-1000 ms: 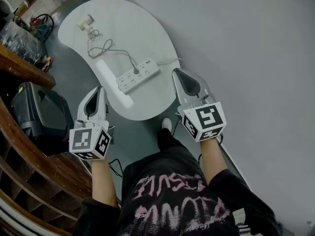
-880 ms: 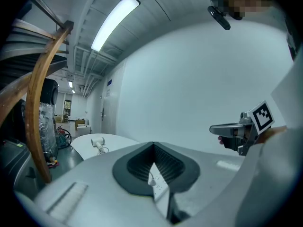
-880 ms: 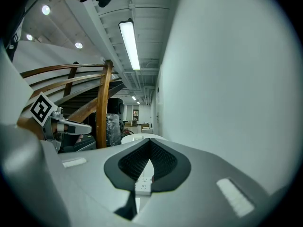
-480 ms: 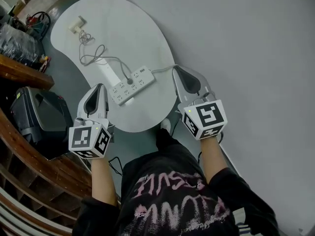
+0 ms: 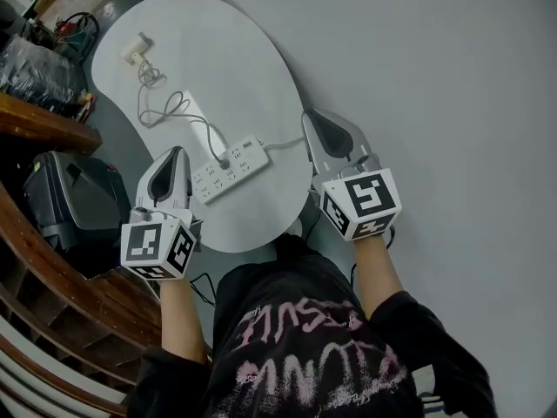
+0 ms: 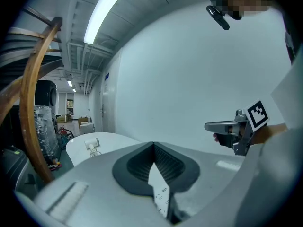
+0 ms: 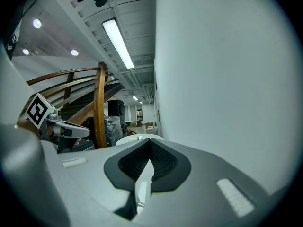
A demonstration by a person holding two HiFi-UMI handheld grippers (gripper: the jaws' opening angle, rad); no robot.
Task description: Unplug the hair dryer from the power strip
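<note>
Holding both tongs clenched and empty, short of the power strip.

Left gripper (image 5: 177,152) jaws together, nothing between them; tip sits off the white table's (image 5: 261,50) left edge, near the power strip's (image 5: 228,169) left end, not touching. Right gripper (image 5: 307,117) likewise closed, at the table's right edge beside the strip's own lead (image 5: 283,144). Plug (image 5: 224,161) is seated in the strip; its cord (image 5: 174,107) loops back to the hair dryer (image 5: 135,49), which lies at the table's far end.
</note>
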